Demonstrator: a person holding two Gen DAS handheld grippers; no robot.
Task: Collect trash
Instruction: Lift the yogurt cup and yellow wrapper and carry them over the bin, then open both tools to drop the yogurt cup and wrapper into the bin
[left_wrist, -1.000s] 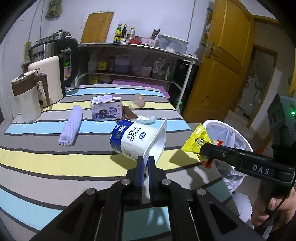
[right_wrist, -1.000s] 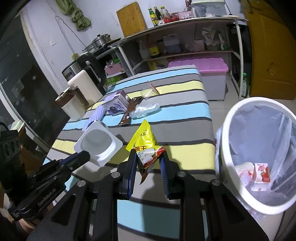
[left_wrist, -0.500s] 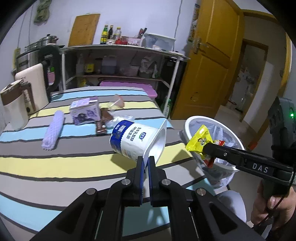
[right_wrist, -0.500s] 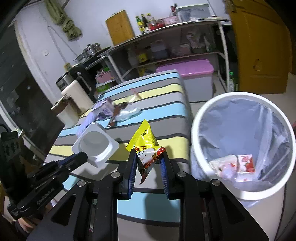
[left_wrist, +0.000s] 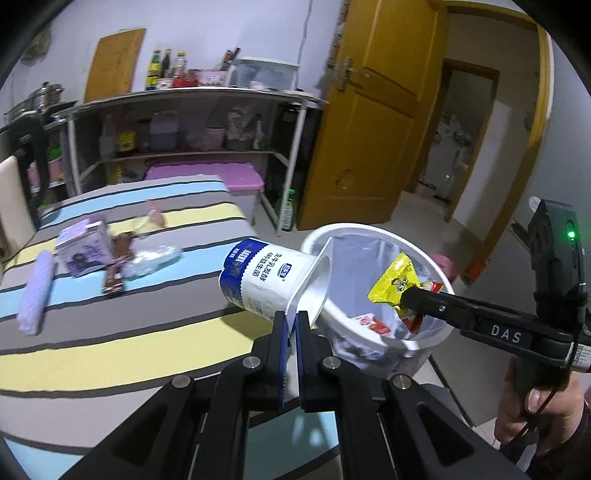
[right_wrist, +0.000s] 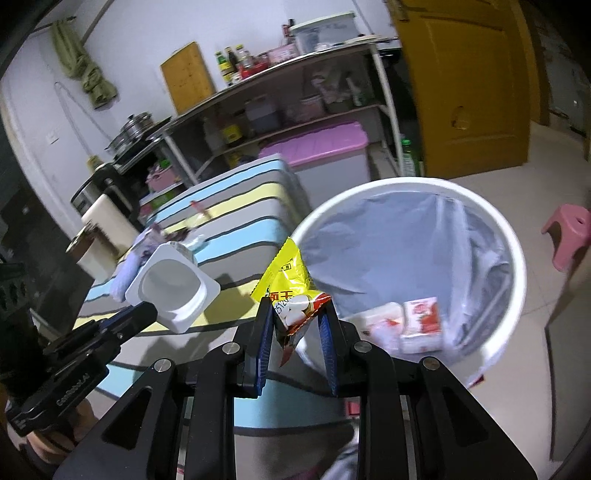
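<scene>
In the left wrist view, the left gripper (left_wrist: 291, 320) is seen pinched tight on the flat rim of a white and blue yogurt cup (left_wrist: 269, 281), which is held on its side, its open mouth turned toward the white trash bin (left_wrist: 428, 341). The cup is carried above the edge of the striped table (left_wrist: 110, 350), just beside the bin's rim. The right gripper (left_wrist: 406, 300) is seen from the side, clamped on a yellow snack wrapper (left_wrist: 395, 283) above the bin's mouth. Farther back on the table a purple carton (left_wrist: 83, 246), a lilac roll (left_wrist: 35, 291) and a clear plastic scrap (left_wrist: 153, 256) are left lying. In the right wrist view, the right gripper (right_wrist: 297, 314) is narrowly closed on the yellow snack wrapper (right_wrist: 288, 275), held in front of the bin's near rim (right_wrist: 515, 258). Red and white packets (right_wrist: 421, 323) are seen lying inside the bin's liner. The yogurt cup (right_wrist: 173, 288) is shown at the left, gripped by the left gripper (right_wrist: 146, 312).
</scene>
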